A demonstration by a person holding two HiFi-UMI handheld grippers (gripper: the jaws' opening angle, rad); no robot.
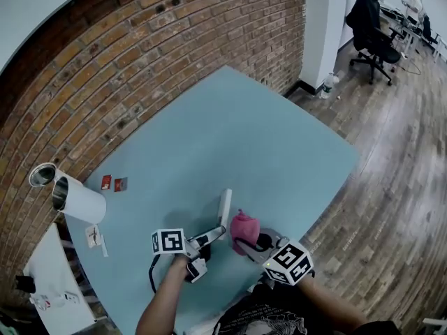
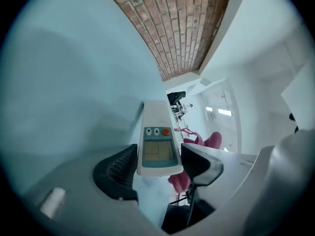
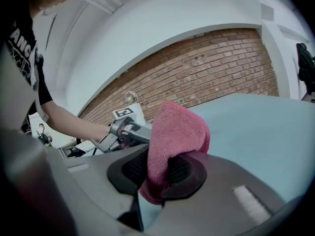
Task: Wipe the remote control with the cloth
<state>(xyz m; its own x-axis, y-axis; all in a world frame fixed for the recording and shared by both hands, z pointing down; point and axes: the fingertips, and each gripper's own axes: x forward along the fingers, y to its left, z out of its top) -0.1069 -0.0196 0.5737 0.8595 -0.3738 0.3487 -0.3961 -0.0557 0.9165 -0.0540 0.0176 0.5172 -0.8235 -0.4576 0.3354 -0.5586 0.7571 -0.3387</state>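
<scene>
Left gripper (image 2: 157, 167) clamps the remote control's (image 2: 157, 132) lower end above the table's (image 1: 244, 138) near edge. Right gripper (image 3: 157, 170) pinches the pink cloth (image 3: 178, 127). Best wiped lengthwise, lightly, with the remote held steady.

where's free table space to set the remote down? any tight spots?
Free: the middle and far half of the table, from the brick wall to the right edge. Crowded: the near edge, where the left gripper holding the remote sits beside the right gripper with the cloth. Left corner: a white cylinder and red bits.
</scene>
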